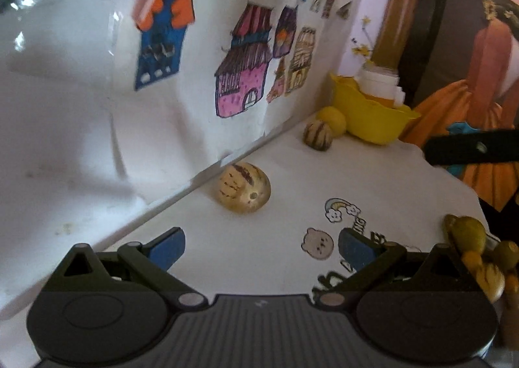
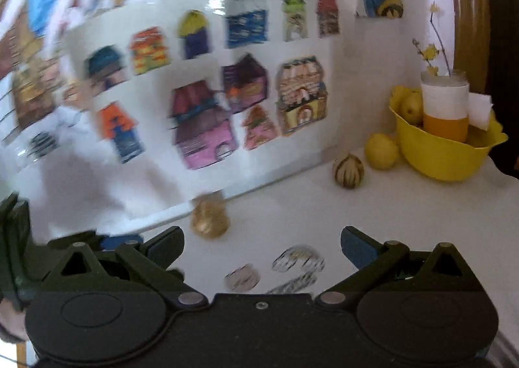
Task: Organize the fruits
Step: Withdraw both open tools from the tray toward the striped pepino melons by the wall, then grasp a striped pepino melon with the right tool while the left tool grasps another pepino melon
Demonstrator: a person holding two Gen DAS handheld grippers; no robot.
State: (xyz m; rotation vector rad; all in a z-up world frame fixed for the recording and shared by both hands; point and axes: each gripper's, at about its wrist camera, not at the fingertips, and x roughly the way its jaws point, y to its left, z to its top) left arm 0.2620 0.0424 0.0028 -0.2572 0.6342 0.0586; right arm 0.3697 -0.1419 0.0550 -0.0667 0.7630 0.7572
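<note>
A pale striped fruit [image 1: 243, 188] lies on the white table by the wall, a short way ahead of my open, empty left gripper [image 1: 259, 249]. It shows blurred in the right wrist view [image 2: 209, 217], just ahead of my open, empty right gripper [image 2: 262, 246]. A smaller striped fruit [image 1: 318, 135] [image 2: 348, 171] and a yellow fruit [image 1: 331, 119] [image 2: 381, 151] lie beside a yellow bowl [image 1: 373, 118] [image 2: 444, 154] at the far right. The bowl holds a yellow fruit [image 2: 411, 108] and a white-and-orange cup [image 2: 445, 108].
A white wall panel with coloured house drawings [image 1: 243, 76] [image 2: 207, 121] runs along the table's left side. Stickers [image 1: 319, 243] mark the tabletop. Several small yellow and green fruits [image 1: 476, 248] sit at the right table edge. A dark bar [image 1: 470, 147] crosses at right.
</note>
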